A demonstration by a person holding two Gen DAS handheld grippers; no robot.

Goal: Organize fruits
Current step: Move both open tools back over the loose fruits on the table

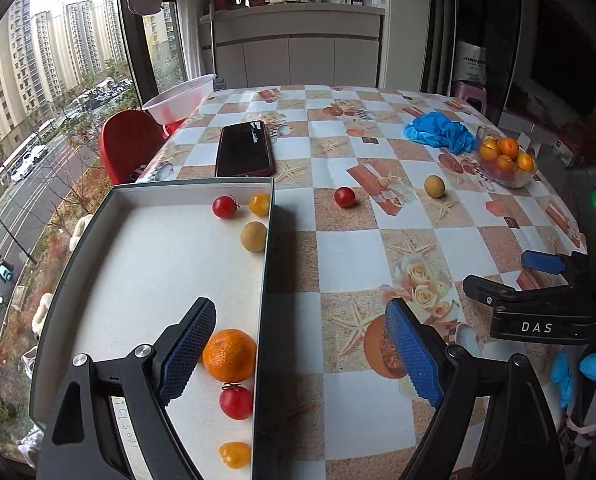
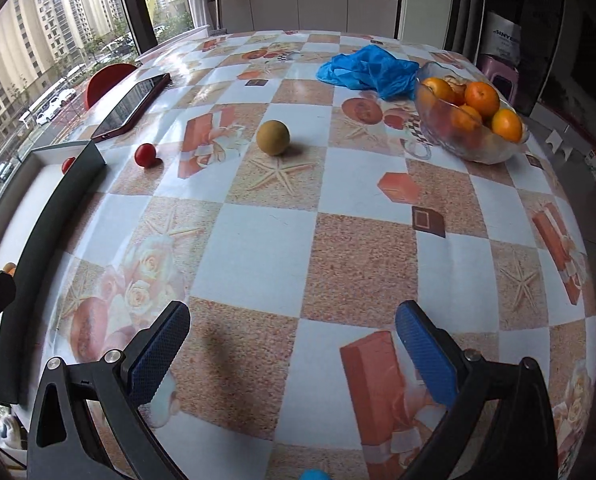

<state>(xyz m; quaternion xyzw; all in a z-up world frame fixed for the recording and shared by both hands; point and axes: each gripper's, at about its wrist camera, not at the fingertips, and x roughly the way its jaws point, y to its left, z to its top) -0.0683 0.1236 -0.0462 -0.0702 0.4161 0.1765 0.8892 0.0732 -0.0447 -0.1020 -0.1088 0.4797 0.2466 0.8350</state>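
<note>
While both jaws gape empty, left view alone shows tray (image 1: 118, 216) fruit — perhaps six, orange (image 1: 229, 355).

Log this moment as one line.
left gripper: open, empty | right gripper: open, empty | loose: red cherry tomato, tan round fruit

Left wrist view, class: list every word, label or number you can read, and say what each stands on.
"DAS": white letters on the right gripper.
Handwritten marks on the box's near rim: not legible.
Print on the white bag behind the table: too blurred to read.
</note>
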